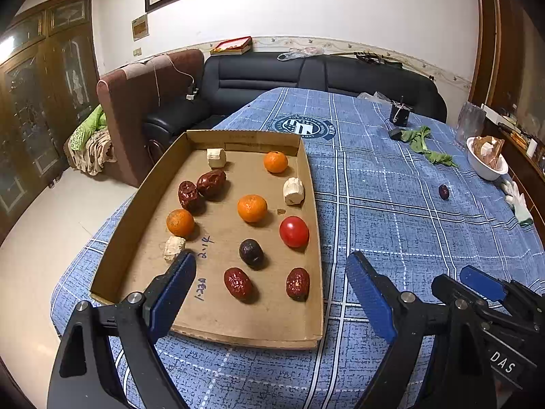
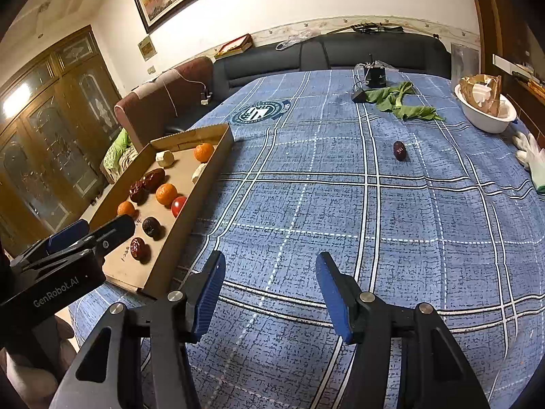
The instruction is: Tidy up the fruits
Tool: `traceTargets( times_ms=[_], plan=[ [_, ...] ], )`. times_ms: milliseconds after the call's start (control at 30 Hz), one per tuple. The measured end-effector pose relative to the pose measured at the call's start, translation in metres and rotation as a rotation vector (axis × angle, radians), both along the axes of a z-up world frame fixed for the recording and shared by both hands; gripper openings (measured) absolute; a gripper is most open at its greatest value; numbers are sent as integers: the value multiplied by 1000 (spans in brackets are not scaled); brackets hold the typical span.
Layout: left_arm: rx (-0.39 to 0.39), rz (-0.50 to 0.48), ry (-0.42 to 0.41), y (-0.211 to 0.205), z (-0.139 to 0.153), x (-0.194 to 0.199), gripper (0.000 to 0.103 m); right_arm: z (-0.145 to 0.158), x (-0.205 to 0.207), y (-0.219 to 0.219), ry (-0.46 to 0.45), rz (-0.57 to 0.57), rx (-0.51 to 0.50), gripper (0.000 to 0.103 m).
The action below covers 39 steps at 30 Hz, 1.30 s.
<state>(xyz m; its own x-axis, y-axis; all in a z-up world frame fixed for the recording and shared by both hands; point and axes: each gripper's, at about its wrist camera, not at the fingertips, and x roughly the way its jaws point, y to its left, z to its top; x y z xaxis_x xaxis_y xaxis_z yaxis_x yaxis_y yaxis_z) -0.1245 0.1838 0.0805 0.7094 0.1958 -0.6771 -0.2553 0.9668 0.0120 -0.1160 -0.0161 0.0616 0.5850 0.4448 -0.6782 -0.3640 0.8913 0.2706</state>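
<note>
A shallow cardboard tray (image 1: 308,184) lies on the blue checked tablecloth and holds oranges (image 1: 252,208), red dates (image 1: 237,283), a red tomato (image 1: 294,231), a dark fruit (image 1: 251,253) and pale chunks (image 1: 293,191). One loose red date (image 2: 399,150) lies alone on the cloth far right of the tray; it also shows in the left wrist view (image 1: 443,191). My left gripper (image 1: 272,272) is open and empty, hovering over the tray's near end. My right gripper (image 2: 270,283) is open and empty above bare cloth, right of the tray (image 2: 204,184).
A white bowl (image 2: 483,119) with brown paper stands at the far right edge. Green leaves (image 2: 402,102), a small black box (image 2: 374,76) and a white glove (image 2: 531,156) lie at the back right. A dark sofa (image 1: 306,71) stands beyond the table.
</note>
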Motion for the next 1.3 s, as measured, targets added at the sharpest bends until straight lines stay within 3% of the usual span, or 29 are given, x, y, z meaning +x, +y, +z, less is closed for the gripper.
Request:
traceTargets(
  times_ms=[267, 400, 500, 633, 1000, 1300],
  plan=[
    [11, 27, -38, 7, 5, -7, 89, 2, -4, 9, -13, 15, -21, 61],
    [97, 93, -126, 5, 18, -22, 89, 4, -7, 14, -27, 25, -30, 61],
    [171, 169, -204, 4, 32, -37, 103, 6, -10, 17, -38, 34, -34, 61],
    [172, 204, -260, 8, 42, -49, 103, 8, -14, 20, -45, 40, -38, 61],
    [162, 198, -187, 7, 31, -47, 103, 11, -21, 24, -59, 52, -50, 62],
    [95, 157, -128, 11, 22, -41, 103, 6, -25, 35, -56, 76, -77, 62]
  ],
)
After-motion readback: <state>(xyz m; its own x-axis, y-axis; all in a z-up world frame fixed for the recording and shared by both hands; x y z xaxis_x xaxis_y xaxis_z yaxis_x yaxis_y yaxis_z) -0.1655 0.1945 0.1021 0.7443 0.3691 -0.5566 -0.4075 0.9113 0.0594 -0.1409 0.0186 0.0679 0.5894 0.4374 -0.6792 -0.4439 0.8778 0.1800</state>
